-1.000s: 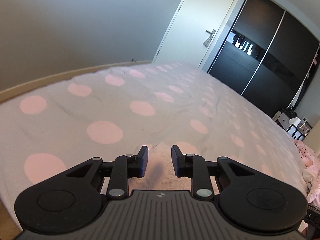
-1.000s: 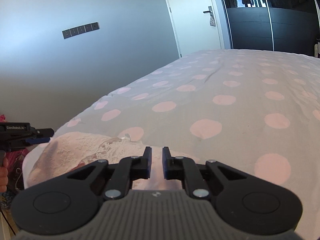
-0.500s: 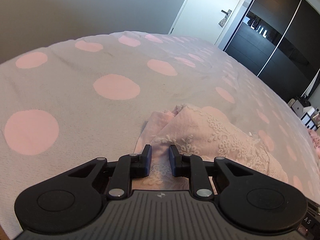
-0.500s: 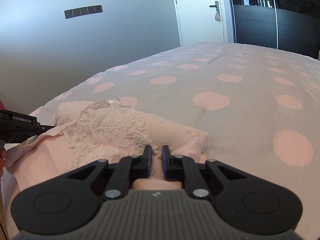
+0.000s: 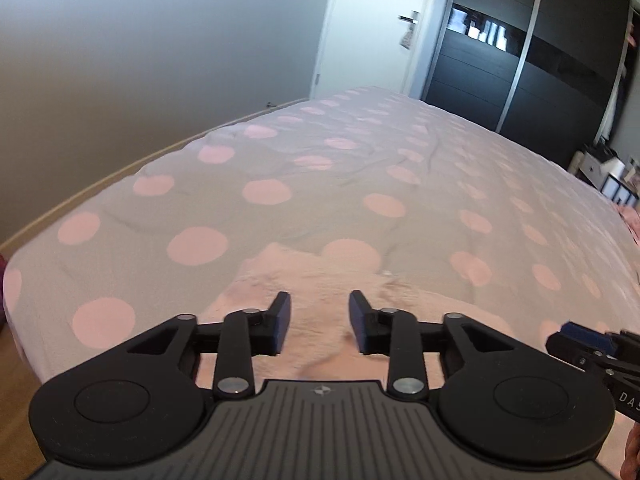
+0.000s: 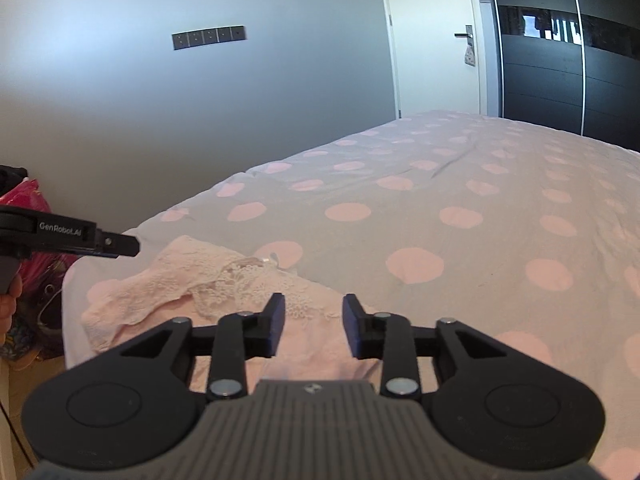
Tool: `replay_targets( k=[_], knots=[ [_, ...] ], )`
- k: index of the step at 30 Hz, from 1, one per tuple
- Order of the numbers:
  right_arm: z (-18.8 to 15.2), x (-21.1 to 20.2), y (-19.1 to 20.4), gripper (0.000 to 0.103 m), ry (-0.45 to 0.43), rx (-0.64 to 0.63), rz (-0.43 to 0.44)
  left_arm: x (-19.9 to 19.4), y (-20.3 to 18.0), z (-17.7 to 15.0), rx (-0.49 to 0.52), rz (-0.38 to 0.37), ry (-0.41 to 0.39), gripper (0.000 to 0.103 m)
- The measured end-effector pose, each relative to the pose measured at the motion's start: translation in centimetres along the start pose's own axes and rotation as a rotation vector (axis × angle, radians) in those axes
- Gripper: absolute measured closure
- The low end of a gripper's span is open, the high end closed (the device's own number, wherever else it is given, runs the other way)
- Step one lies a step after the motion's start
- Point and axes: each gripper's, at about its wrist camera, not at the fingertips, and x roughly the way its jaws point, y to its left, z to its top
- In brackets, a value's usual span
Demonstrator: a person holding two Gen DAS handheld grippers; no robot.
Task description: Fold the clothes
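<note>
While both grippers open, the pink top (image 6: 224, 292) lies on the bed (image 6: 440, 184).
Left gripper (image 5: 319, 322) and right gripper (image 6: 313, 325), empty-jawed, hover above it at 6 o'clock.

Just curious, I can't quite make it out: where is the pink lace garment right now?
The garment lies on the near corner of the dotted bed, just beyond the right gripper in its view, and below the left gripper.

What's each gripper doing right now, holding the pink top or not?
Left gripper: jaws opening, nothing between them; the pink lace top lies on the bed below.
Right gripper: jaws opening, holding nothing, above the top.
</note>
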Motion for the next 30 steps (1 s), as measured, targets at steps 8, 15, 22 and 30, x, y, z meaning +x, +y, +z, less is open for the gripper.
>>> replay_targets(
  k=[8, 15, 22, 30],
  knots=[
    [2.2, -8.6, -2.8, 0.041, 0.007, -0.011, -0.01, -6.8, -8.7, 2.4, 0.207, -0.043, 0.001, 0.037],
    [2.7, -17.9, -5.5, 0.028, -0.039, 0.007, -0.056, -11.9, -17.6, 2.6, 0.333, -0.089, -0.027, 0.029],
    [0.1, -25.5, -7.4, 0.016, -0.04, 0.034, -0.111, -14.2, -24.5, -1.3, 0.385, -0.144, -0.027, 0.029],
    [-5.4, -30.5, -8.6, 0.012, -0.008, 0.067, -0.184, -14.7, -29.4, -8.4, 0.291, -0.208, -0.018, 0.029]
  ],
)
